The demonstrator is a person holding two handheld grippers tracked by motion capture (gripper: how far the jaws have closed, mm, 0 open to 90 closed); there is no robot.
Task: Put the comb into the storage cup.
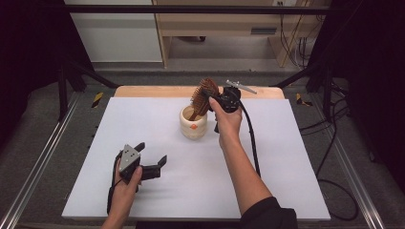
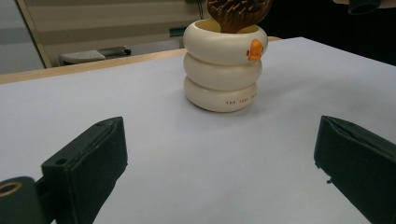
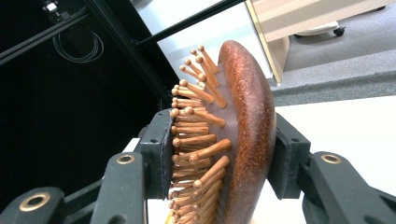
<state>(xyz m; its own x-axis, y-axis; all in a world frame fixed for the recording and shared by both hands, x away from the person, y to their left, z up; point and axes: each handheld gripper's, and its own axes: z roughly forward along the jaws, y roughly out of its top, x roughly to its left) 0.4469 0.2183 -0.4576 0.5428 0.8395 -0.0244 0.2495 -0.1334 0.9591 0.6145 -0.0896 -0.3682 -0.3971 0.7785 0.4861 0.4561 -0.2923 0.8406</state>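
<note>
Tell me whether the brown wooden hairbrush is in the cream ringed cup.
In: hairbrush handle stands inside the cup, head clamped by the right gripper.

Table: a white sheet (image 1: 143, 191) covers the top, a strip of pale wood (image 1: 157, 91) bare along the edge at 12 o'clock
Floor: grey carpet (image 1: 43, 124) on both sides, a lighter grey strip beyond the table at 12 o'clock
Frame: black bars (image 1: 191, 9) cross overhead, black struts (image 1: 62, 90) slant down at 10 and 2 o'clock, metal rails (image 1: 33, 167) run along 9 and 3 o'clock
Furniture: a light wooden unit (image 1: 215, 24) stands at 12 o'clock, a white panel (image 1: 114, 33) beside it at 11 o'clock
Cables: dark loops (image 1: 334, 157) trail over the carpet at 3 o'clock
Markings: yellow-and-black tape (image 1: 97, 99) at 10 and 2 o'clock
Light: even and bright on the table, dark at the far sides
</note>
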